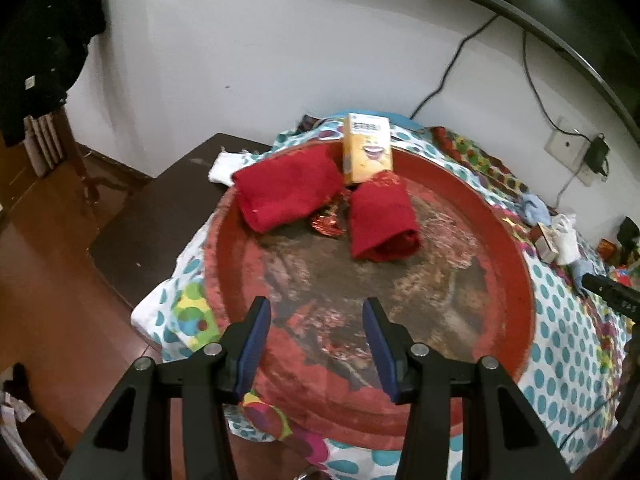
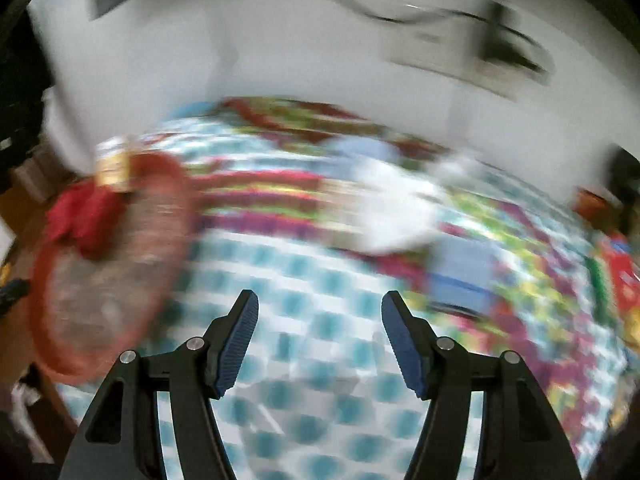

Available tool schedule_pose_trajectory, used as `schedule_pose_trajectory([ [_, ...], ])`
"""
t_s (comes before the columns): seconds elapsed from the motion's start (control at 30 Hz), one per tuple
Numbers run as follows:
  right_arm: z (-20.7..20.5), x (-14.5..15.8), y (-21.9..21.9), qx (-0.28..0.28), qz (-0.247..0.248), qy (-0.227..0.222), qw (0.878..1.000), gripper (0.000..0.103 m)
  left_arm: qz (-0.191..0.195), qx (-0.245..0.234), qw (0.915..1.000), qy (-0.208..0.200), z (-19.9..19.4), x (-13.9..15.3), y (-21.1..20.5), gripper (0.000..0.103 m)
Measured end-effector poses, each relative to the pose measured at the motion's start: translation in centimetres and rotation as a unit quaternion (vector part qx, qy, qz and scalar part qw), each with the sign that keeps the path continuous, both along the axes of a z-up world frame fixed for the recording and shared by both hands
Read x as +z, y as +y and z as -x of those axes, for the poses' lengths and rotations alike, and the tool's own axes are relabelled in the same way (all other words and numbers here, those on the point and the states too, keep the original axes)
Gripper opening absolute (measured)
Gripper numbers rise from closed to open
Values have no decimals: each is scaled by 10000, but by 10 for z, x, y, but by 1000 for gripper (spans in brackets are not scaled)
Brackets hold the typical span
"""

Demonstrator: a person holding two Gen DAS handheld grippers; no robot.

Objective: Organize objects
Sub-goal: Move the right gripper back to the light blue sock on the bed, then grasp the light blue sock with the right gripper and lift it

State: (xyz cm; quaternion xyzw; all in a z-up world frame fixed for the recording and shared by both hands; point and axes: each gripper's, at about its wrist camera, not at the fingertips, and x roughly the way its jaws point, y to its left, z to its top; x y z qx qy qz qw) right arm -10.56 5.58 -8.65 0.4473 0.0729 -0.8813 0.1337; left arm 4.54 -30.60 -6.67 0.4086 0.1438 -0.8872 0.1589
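Tray (image 1: 516,264): holds 2 red folded cloths (image 1: 288,186) and 1 yellow carton (image 1: 367,148), all at its far side.
Left gripper (image 1: 316,344): your jaws stand apart, empty, over the tray's near rim.
Right gripper (image 2: 320,340): jaws apart, empty, over the dotted sheet (image 2: 304,412); view blurred.
Next pick: white cloth (image 2: 396,208) lies ahead, slightly right; your right hand is probably nearer.
Obstacles: none visible between.

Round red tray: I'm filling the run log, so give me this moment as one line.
tray: two red cloths, yellow box | left gripper: jaws open, empty | right gripper: jaws open, empty, view blurred
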Motion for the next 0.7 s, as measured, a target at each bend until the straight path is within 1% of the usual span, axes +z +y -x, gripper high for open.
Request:
schedule_pose_trajectory([
  [0.07, 5, -9, 32, -381, 49, -96, 9992, 62, 80, -50, 10000, 19, 1, 1, 5, 49],
  [0.23, 22, -28, 62, -850, 39, -148, 9963, 62, 199, -292, 9994, -52, 6, -1, 20, 49],
  [0.37, 37, -33, 66, -944, 109, -63, 9955, 63, 325, -429, 9985, -114, 10, -5, 29, 49],
  [0.47, 53, -39, 60, -924, 54, -1, 9957, 70, 385, -532, 9977, -138, 12, -7, 34, 49],
  [0.57, 64, -45, 52, -902, 9, 68, 9959, 71, 360, -637, 9972, -154, 13, -10, 38, 49],
  [0.7, 77, -53, 45, -933, 41, 7, 9956, 71, 393, -692, 9966, -212, 16, -13, 43, 49],
])
